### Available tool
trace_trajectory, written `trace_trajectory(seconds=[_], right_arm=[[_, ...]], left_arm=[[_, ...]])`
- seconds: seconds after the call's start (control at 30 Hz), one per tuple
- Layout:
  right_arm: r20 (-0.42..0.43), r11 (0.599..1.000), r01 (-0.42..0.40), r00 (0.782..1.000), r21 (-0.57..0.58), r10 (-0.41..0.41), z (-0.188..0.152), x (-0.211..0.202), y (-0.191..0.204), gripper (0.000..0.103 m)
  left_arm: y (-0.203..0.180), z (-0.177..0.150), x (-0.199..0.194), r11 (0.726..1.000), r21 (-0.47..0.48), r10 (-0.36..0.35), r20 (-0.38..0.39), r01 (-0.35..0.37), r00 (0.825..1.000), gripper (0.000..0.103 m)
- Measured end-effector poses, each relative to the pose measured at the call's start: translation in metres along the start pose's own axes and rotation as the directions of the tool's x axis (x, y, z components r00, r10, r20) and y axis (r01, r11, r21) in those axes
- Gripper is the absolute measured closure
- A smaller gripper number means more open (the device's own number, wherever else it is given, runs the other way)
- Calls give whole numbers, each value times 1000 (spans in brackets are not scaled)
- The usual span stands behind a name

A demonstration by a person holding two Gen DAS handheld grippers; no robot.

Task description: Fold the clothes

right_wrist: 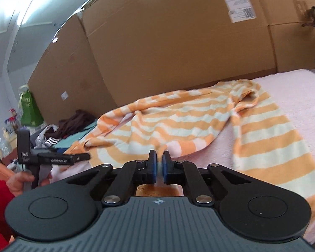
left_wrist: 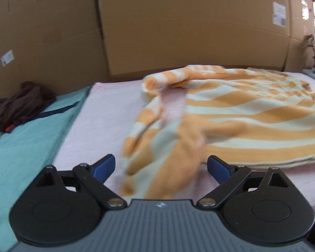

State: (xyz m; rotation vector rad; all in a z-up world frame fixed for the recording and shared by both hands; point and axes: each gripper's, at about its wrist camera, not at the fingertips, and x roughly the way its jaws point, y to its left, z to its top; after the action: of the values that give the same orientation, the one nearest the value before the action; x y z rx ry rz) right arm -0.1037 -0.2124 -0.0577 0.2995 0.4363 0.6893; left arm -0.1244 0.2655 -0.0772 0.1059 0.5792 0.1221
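Left tongs (left_wrist: 160, 169) gape over the sleeve (left_wrist: 157, 163); right tongs (right_wrist: 159, 166) clench what I take for the hem of the soft, light jumper (right_wrist: 178, 130) at my 12 o'clock; pinch edges

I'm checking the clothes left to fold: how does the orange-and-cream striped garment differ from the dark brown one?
The orange-and-cream striped garment lies spread over the pink cover; the dark brown garment sits bunched in a heap on the teal cloth. The striped one is patterned, the brown one plain. Both are unfolded.
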Motion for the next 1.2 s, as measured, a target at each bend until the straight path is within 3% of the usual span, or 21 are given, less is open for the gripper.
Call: trace_trajectory(seconds=[0.03, 0.13, 0.2, 0.27, 0.3, 0.37, 0.47, 0.57, 0.6, 0.63, 0.7, 0.77, 0.8, 0.83, 0.9, 1.0, 1.1, 1.2], right_arm=[[16, 999, 41, 999, 16, -41, 4, -9, -9, 98], [32, 983, 164, 985, 88, -167, 9, -27, -38, 102], [21, 966, 217, 975, 140, -222, 7, -26, -51, 103], [-11, 960, 220, 975, 173, -221, 1, -18, -57, 102], [-29, 960, 212, 977, 185, -210, -1, -13, -57, 95], [-49, 971, 168, 986, 170, -162, -4, -5, -50, 89], [-50, 984, 169, 985, 57, -166, -5, -1, -30, 52], [-13, 972, 222, 975, -72, -223, -10, -4, -15, 48], [-4, 966, 239, 971, -95, -241, -11, -5, -13, 48], [0, 963, 251, 968, -102, -253, -13, -6, -14, 48], [-1, 959, 267, 963, -99, -268, -15, -5, -16, 48], [-10, 957, 276, 961, -91, -278, -18, -1, -18, 52], [-9, 955, 281, 959, -92, -283, -19, 2, -18, 59], [-8, 953, 287, 957, -93, -289, -20, 4, -19, 73], [-1, 954, 284, 958, -95, -286, -18, 7, -18, 96], [6, 971, 232, 973, -55, -232, -9, 7, -18, 97], [24, 994, 101, 994, 44, -102, 5, -5, -24, 97], [40, 989, -60, 998, 137, 55, 18, -22, -28, 97]], left_arm=[[10, -1, -2, 1000, -20, 14, -14, -14, 1000, 7], [24, 2, -21, 994, -77, -74, 0, 74, 997, 14], [14, 7, -39, 987, -41, -150, 62, 153, 987, 13], [-10, 13, -50, 972, 56, -232, 115, 227, 966, 6], [-24, 17, -55, 959, 112, -274, 138, 260, 952, 5], [-45, 24, -51, 943, 191, -301, 152, 271, 941, 3], [-57, 34, -26, 933, 206, -322, 110, 296, 940, 3], [-55, 36, 7, 925, 148, -359, 27, 351, 933, 4], [-54, 34, 16, 922, 117, -372, -4, 370, 928, 7], [-53, 32, 25, 918, 85, -386, -34, 388, 922, 22], [-49, 27, 29, 911, 34, -411, -22, 412, 911, 40], [-43, 23, 24, 884, -24, -467, 0, 467, 884, 99], [-39, 21, 22, 860, -68, -506, 8, 505, 862, 99], [-38, 19, 18, 844, -101, -527, 20, 527, 849, 101], [-36, 15, 7, 825, -141, -546, 50, 547, 836, 101], [-35, 12, -27, 793, -141, -578, 134, 593, 805, 102], [-33, 13, -70, 753, -112, -619, 214, 648, 756, 102], [-32, 12, -102, 740, -90, -634, 234, 666, 737, 102]])
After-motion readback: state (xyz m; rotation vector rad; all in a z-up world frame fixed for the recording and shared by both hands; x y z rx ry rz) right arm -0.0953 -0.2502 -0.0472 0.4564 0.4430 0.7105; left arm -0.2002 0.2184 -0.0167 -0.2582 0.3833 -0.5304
